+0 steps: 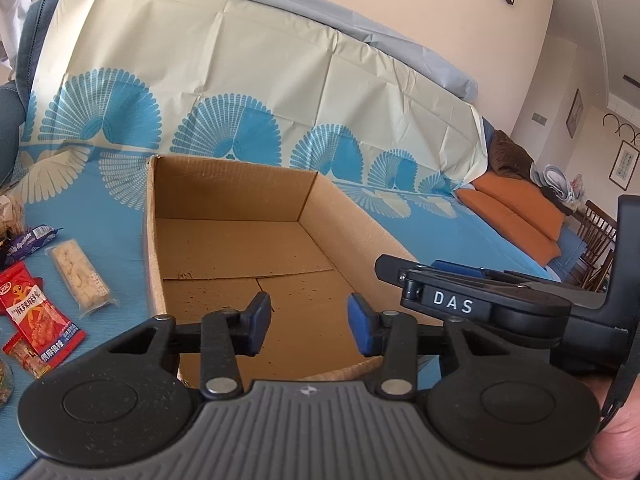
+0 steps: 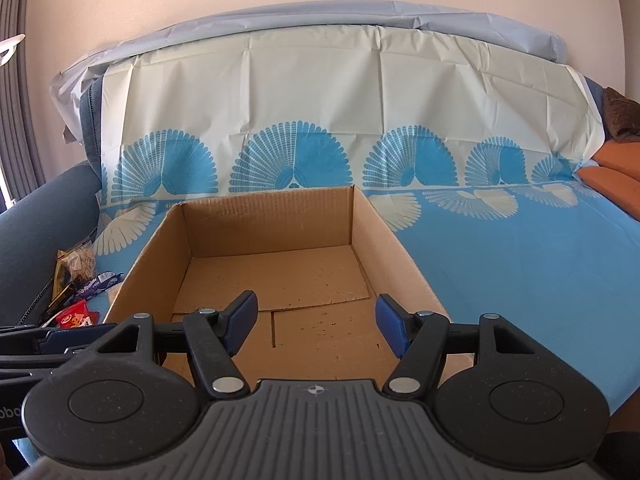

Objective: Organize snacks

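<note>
An open cardboard box (image 1: 240,240) sits on a sofa draped with a blue-and-cream fan-patterned cloth (image 1: 248,80); the box interior is bare apart from dark crumbs on its bottom flaps. Left gripper (image 1: 308,322) hovers over the box's near edge, jaws parted with nothing between the blue pads (image 1: 256,320). Right gripper (image 2: 316,326) is likewise poised over the near rim of the same box (image 2: 280,272), jaws released and gripping nothing; in the left wrist view its black body marked "DAS" lies just to the right of the left gripper. The snacks lie on the cloth to the left of the box, outside it: a clear-wrapped pale crispy bar (image 1: 82,278) nearest the box wall, a red packet with Chinese lettering (image 1: 40,308) beside it, a purple wrapper (image 1: 32,240) further back, and a small red-and-clear packet (image 1: 26,356) at the frame edge. From the right wrist view the same pile (image 2: 80,292) shows against the sofa's dark blue arm (image 2: 40,232), with a purple wrapper and a red packet discernible; the rest is too jumbled to tell. Orange cushions (image 1: 516,208) lie well apart to the right. A hand (image 1: 618,436) shows at the lower right edge of the left wrist view.
</note>
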`<state>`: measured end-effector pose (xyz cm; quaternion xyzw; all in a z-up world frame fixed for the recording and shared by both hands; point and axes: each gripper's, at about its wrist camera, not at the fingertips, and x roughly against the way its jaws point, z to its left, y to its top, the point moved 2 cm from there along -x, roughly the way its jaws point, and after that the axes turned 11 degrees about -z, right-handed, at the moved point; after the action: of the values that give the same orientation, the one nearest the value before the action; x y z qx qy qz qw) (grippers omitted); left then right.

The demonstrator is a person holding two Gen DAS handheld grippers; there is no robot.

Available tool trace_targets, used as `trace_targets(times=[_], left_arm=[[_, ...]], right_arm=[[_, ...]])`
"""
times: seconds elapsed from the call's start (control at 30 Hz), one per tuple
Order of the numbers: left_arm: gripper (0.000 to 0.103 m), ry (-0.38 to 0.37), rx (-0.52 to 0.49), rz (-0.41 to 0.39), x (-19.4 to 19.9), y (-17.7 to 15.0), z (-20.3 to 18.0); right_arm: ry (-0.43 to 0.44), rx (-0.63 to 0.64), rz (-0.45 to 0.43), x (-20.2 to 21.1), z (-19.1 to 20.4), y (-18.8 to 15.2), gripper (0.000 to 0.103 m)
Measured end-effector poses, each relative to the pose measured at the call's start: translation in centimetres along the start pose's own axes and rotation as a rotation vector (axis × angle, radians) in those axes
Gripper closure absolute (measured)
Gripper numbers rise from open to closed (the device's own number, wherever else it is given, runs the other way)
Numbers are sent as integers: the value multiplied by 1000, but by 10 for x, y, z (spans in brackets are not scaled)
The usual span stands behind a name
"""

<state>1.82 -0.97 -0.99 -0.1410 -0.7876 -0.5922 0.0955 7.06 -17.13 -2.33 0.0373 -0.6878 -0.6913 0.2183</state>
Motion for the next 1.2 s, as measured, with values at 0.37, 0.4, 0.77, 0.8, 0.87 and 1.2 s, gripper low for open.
trace_targets(times=[0.37,0.4,0.77,0.8,0.87,1.2], left_arm=[[56,-5,19,0,7,-1,5],[56,-3,21,-1,8,-1,7],[65,60,-12,-30,37,2,23],[66,68,-17,-35,43,3,25],[71,80,-25,-43,52,5,29],[74,63,60,-45,107,27,102]], right_arm=[[25,-18,0,0,5,2,46],[32,-21,-1,0,7,3,46],[92,-12,3,-1,45,7,50],[101,-20,6,-1,48,8,49],[116,-26,10,-2,54,8,49],[245,-10,-9,7,96,10,55]])
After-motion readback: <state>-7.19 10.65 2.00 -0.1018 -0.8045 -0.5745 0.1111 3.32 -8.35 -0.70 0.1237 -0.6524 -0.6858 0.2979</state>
